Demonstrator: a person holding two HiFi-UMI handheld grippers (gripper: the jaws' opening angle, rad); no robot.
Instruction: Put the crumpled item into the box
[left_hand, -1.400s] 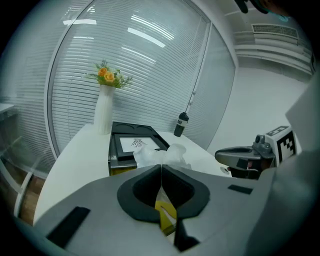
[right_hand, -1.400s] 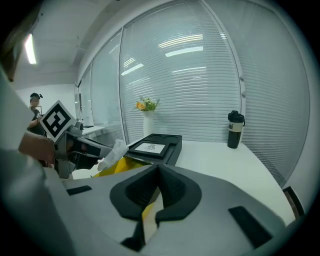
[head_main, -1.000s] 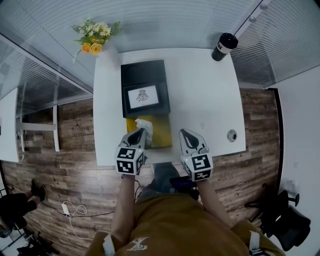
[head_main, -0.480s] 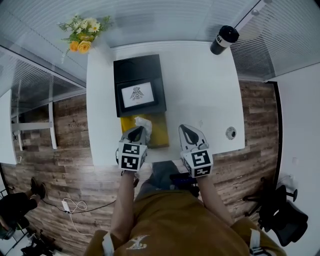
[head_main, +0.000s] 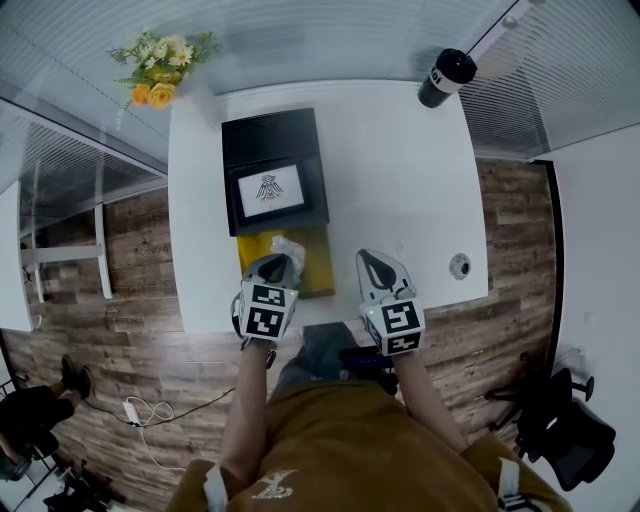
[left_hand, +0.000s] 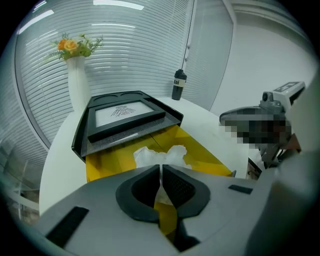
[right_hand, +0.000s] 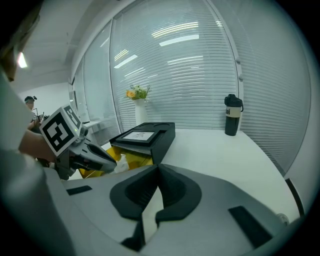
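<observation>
The crumpled item is a wad of white paper lying in the open yellow box at the table's near edge. My left gripper is shut on the wad's near end, and a thin white fold shows between its jaws. A black tray-like lid with a white printed panel covers the box's far part. My right gripper hovers to the right of the box, shut and holding nothing.
A white vase of yellow flowers stands at the table's far left corner, and a black bottle at the far right. A round cable port sits near the right front edge. Blinds and glass surround the white table.
The head camera has shifted a little. Both grippers hold nearly the same places, the left one still closed on the paper at the yellow box.
</observation>
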